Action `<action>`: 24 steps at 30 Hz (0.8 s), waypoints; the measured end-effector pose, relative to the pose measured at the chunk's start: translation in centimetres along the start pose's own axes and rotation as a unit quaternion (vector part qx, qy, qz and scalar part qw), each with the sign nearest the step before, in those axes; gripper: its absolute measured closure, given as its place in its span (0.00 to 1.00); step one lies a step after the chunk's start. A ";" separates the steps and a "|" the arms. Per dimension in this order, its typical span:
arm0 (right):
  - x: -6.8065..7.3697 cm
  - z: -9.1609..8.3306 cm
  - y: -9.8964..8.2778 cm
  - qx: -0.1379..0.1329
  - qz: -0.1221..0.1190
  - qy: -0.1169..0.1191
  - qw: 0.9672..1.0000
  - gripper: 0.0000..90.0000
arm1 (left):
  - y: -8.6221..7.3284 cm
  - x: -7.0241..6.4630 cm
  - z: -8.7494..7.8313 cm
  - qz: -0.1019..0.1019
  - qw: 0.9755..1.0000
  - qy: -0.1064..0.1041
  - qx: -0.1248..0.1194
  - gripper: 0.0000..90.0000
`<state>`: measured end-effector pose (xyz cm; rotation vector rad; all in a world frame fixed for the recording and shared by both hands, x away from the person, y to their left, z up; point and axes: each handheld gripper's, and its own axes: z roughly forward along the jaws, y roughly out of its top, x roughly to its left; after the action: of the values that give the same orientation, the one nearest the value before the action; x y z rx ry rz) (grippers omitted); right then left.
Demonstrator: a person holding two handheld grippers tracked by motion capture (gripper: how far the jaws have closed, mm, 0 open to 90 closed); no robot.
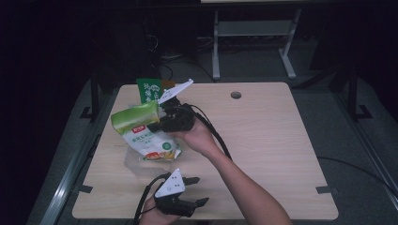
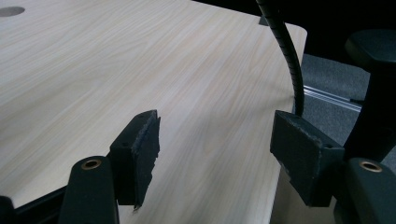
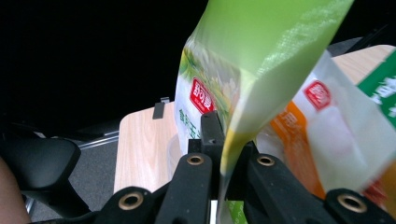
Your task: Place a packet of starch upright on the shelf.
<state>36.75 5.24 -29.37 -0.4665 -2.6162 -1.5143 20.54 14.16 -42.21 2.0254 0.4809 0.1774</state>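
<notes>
Over the table's (image 1: 263, 136) left half, the right gripper (image 1: 157, 125) reaches leftward from a raised, outstretched forearm, jaws clamped on the edge of a green bag (image 1: 135, 116). That bag hangs, seemingly lifted, above another packet (image 1: 151, 143) lying on the wood. Near the front edge, the left gripper (image 1: 199, 191) rests low, pointing right, jaws parted with nothing between.

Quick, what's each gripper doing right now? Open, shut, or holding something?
Left gripper: open, nothing between its fingers, over the table.
Right gripper: shut on the green snack bag, lifting it.
</notes>
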 end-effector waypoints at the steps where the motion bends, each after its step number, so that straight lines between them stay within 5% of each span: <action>1: 0.0 0.4 0.1 0.001 0.000 0.003 1.000 0.99 | -0.1 0.0 -0.2 0.000 1.000 0.003 0.001 0.36; 13: -0.2 5.4 -0.1 0.007 0.002 0.053 0.999 0.99 | -0.7 0.1 -1.1 0.002 1.000 0.014 -0.004 0.35; 24: -1.2 6.4 -3.4 0.037 0.017 0.048 0.998 0.94 | -0.8 0.1 -0.9 0.002 1.000 0.010 -0.001 0.35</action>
<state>37.33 8.87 -35.68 -0.4193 -2.5680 -1.3883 20.12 15.30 -42.46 2.0239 0.4895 0.2006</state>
